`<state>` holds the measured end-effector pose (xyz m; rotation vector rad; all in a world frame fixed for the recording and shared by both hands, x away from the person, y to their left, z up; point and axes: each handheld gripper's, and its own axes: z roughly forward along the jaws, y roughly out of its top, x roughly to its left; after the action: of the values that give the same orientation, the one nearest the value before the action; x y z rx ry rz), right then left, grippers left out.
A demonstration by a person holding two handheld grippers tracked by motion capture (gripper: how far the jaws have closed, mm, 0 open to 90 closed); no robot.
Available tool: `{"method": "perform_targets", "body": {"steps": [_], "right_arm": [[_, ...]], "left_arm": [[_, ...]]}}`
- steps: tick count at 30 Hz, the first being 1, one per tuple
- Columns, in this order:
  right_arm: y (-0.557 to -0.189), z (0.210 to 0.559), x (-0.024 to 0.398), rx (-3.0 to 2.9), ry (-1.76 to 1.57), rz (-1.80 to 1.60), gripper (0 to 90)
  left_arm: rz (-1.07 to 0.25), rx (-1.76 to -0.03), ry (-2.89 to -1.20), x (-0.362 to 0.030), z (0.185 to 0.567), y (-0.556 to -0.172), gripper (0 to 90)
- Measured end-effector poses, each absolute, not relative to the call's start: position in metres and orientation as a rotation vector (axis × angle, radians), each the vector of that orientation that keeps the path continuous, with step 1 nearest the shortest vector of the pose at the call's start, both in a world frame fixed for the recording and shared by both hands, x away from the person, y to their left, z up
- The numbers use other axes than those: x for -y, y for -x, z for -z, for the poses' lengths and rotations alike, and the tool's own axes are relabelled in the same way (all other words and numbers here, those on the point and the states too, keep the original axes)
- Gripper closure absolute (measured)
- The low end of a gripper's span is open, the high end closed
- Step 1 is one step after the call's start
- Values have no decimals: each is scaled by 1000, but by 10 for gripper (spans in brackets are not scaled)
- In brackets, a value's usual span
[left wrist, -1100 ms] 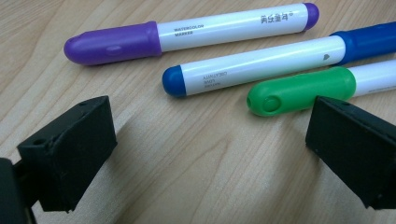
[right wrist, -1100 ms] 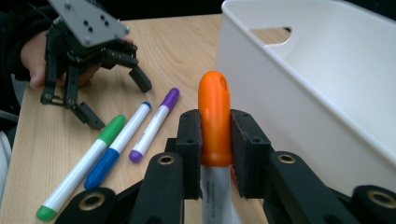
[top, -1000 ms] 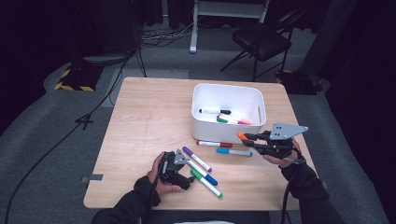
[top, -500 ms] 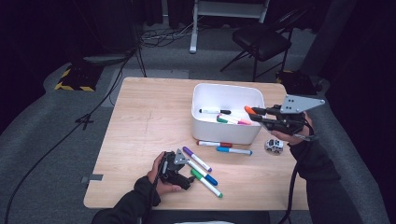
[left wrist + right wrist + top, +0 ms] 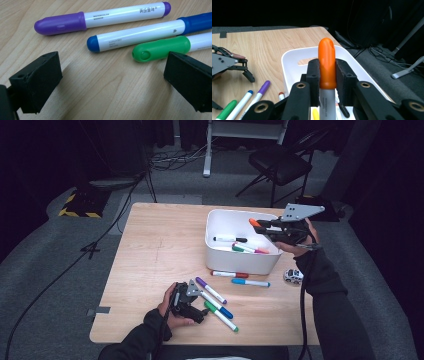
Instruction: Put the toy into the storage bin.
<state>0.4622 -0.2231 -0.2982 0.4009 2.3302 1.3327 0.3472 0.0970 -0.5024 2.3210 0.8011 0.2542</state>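
A: Carrying the orange marker [image 5: 327,65] now. A second ago the right gripper [image 5: 264,226] was low over the table by the loose markers; now it's up over the white bin [image 5: 220,257], jaws clamped on the marker's cap end, cap pointing across the bin.

B: So the pick is done and the drop is next?

A: Looks that way to me. Marker is above the bin's right side, nothing let go yet. Black, green and pink markers already lie inside, so I'd guess sorting into the bin is under way.

B: Left side?

A: Left gripper [image 5: 112,75] hasn't moved from the near edge of the table. Jaws wide apart, nothing between them, pads resting low on the wood. Purple marker [image 5: 100,18], blue marker [image 5: 140,35] and green marker [image 5: 162,47] lie just ahead of it, side by side, almost touching each other.

B: Anything else left out?

A: Red-capped marker [image 5: 229,274] and a light-blue marker [image 5: 250,282] just in front of the bin wall, on the table [image 5: 155,250]. Five still to go, by my count.

B: Obstacles?

A: Small toy car [image 5: 293,276] sits near the table's right edge, under the right forearm; the sleeve or cable could brush it on the way back. The bin is open and roomy, so the drop path is clear. A chair [image 5: 280,162] and cables are on the floor behind, well away.
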Motion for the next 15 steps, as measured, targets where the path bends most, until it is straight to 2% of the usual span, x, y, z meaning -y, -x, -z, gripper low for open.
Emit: {"method": "perform_targets", "body": {"steps": [15], "right_arm": [[-495,336,214,-2482,-524,-1129,749]], "left_arm": [[-254,-800,-2323,-97,502,-347,18]]}}
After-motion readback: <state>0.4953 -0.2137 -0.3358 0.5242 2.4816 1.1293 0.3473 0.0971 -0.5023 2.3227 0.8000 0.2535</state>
